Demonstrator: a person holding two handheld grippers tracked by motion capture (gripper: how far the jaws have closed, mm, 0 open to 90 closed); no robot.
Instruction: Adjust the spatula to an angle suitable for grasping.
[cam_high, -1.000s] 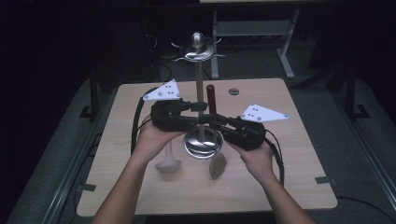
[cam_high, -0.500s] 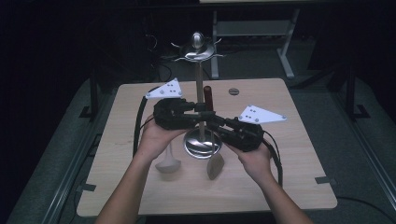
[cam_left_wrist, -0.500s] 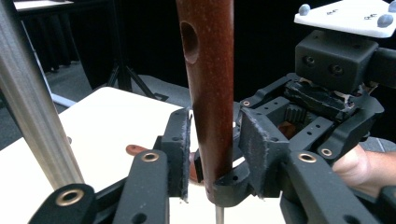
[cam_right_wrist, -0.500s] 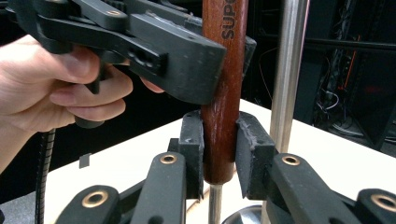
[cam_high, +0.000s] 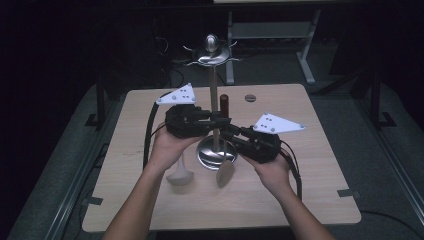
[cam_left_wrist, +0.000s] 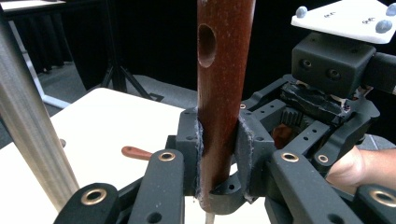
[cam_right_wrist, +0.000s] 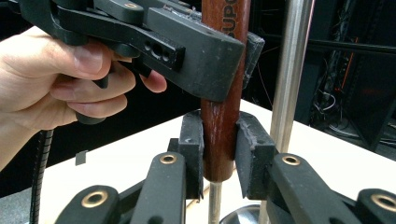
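Closing since the earlier frame, left gripper (cam_left_wrist: 219, 154) jaws join right gripper (cam_right_wrist: 219, 156), both clamping my utensil handle (cam_left_wrist: 223, 88); hanging on the rack (cam_high: 214, 55) remains.

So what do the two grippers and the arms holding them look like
Both the left gripper and right gripper are matte black, with brass-ringed pivots on the linkages and a white three-cornered plate on top. A black cable trails from each. The forearms are bare, no sleeves.

Stand (cam_high: 214, 150) mid-table (cam_high: 320, 200); handle (cam_high: 223, 102) just behind its pole; ladle (cam_high: 179, 175) front-left.
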